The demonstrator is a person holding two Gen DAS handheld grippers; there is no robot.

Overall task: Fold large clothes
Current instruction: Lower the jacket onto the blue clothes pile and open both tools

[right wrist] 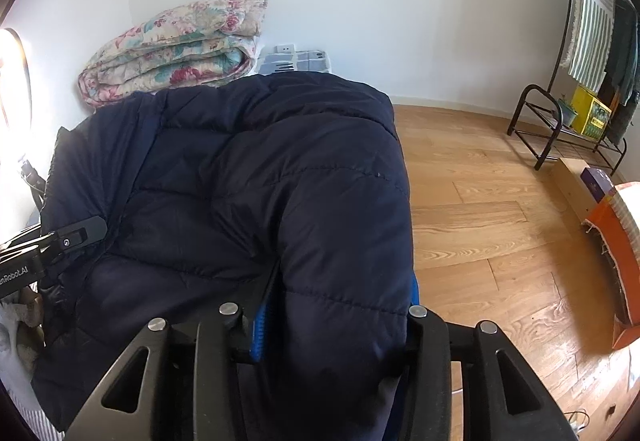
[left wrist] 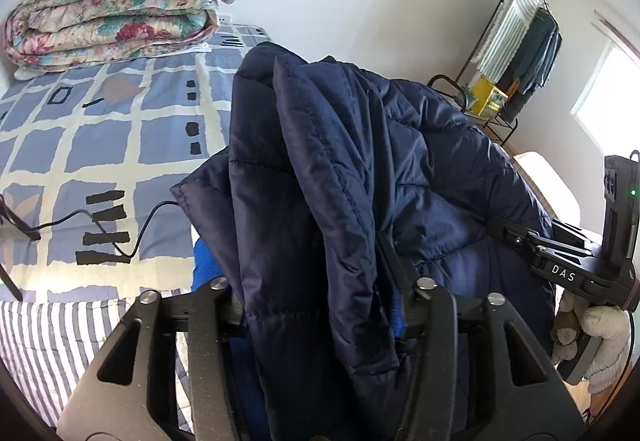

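Two grippers, left gripper [left wrist: 320,305] and right gripper [right wrist: 328,321], clamping bunched navy jacket [right wrist: 260,169]

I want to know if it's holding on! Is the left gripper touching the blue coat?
Touching. In the left wrist view, the left gripper has its fingers closed on a bunched fold of the blue coat.

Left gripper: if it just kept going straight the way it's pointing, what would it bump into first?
The navy puffer jacket itself: the left gripper is already clamped on a bunched fold that fills the view ahead. Beyond it probably lies the checked bedspread, though depth is hard to judge.
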